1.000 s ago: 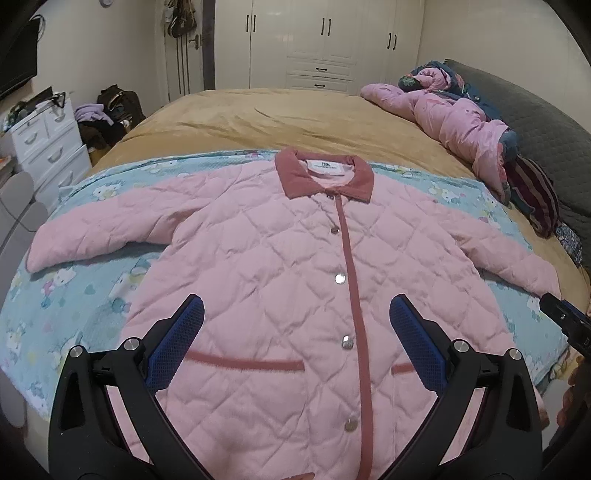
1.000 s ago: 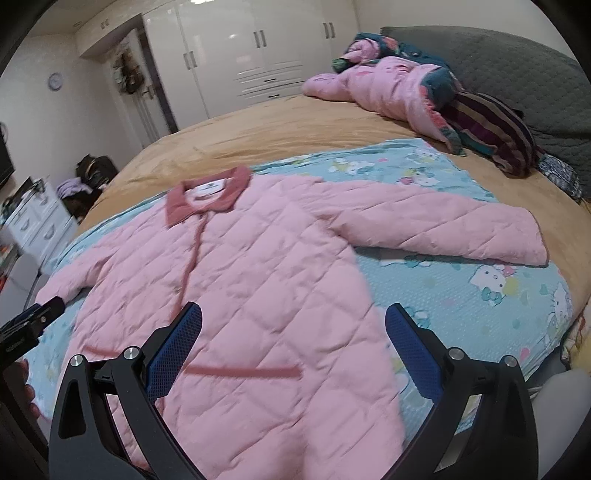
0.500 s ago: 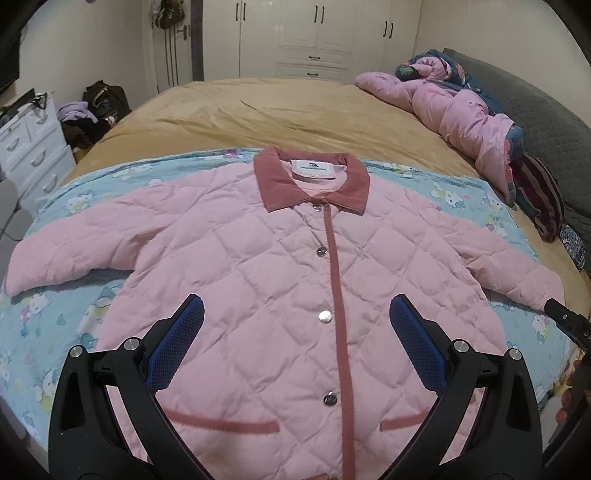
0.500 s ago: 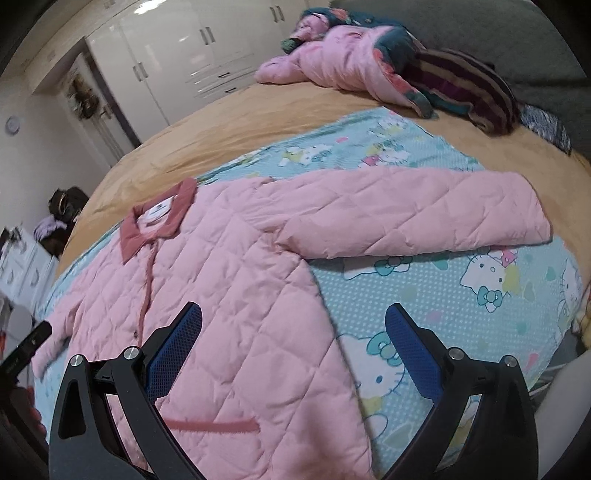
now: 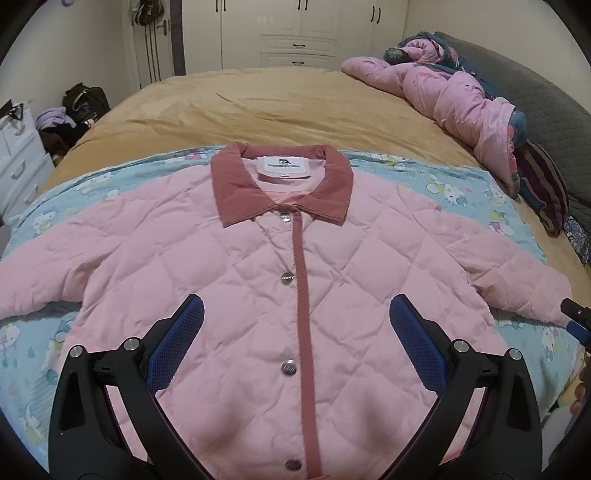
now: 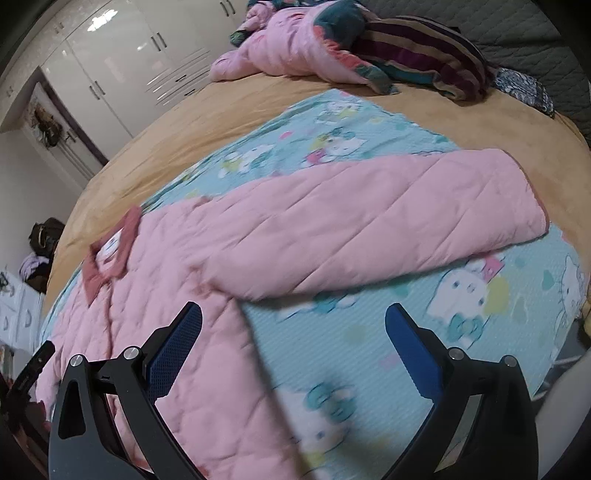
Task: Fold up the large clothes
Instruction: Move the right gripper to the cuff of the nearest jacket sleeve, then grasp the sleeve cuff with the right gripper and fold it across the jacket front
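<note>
A pink quilted jacket (image 5: 258, 295) with a dusty-red collar (image 5: 280, 188) and snap buttons lies flat and face up on a blue cartoon-print sheet (image 5: 480, 192), sleeves spread. My left gripper (image 5: 295, 347) is open and empty above the jacket's chest. My right gripper (image 6: 293, 350) is open and empty, over the sheet just below the jacket's right sleeve (image 6: 369, 229) near the armpit. The right gripper's tip (image 5: 576, 317) shows at the sleeve's cuff in the left wrist view.
The sheet lies on a tan bedspread (image 5: 295, 103). A crumpled pink duvet (image 5: 461, 99) and striped cloth (image 6: 424, 48) lie by the grey headboard (image 5: 546, 110). White wardrobes (image 5: 295, 33) stand behind; white drawers (image 5: 18, 162) and a bag (image 5: 81, 103) are at left.
Both grippers have moved forward and lower over the jacket. The left now sits closer to the collar; the right has swung toward the right sleeve. Both stay open.
</note>
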